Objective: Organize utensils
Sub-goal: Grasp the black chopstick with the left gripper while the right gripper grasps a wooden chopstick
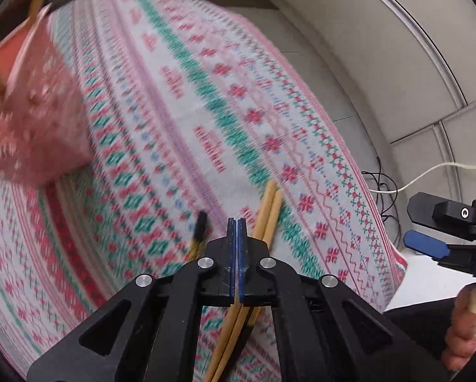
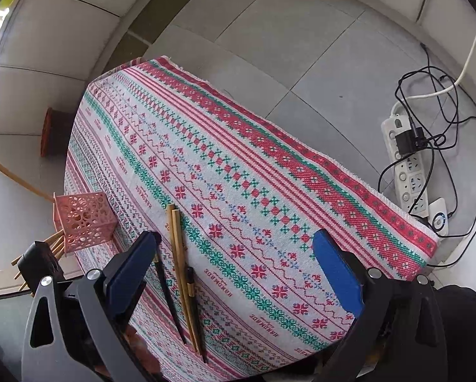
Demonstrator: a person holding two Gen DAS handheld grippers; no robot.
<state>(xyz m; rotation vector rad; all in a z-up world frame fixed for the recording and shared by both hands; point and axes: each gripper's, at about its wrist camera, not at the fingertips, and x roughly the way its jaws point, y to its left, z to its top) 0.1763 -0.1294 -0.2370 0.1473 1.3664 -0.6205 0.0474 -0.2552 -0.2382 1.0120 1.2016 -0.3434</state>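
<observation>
My left fingers are pressed flat together with nothing between them; the pair of wooden chopsticks runs just to their right in the left wrist view and passes behind them toward the bottom edge, where it is cut off. That view is smeared with blur, so the patterned cloth on the bench reads only as streaks. A black-tipped chopstick shows left of the fingers, its lower part hidden behind the black frame. The pink basket sits at the left edge, partly cut off, with wooden sticks rising from it out of frame.

My right fingers stand wide apart and bare. In the right wrist view, between them lie the wooden chopsticks and two black chopsticks, side by side on the cloth; their near ends disappear at the bottom of the frame. The pink basket stands at the cloth's left edge, in the lower left of the frame, with chopsticks poking out of it past the bench edge. The left tool is partly visible below it.

The centre and right of the cloth are open. Beyond its right edge, a power strip and cables lie on the floor.
</observation>
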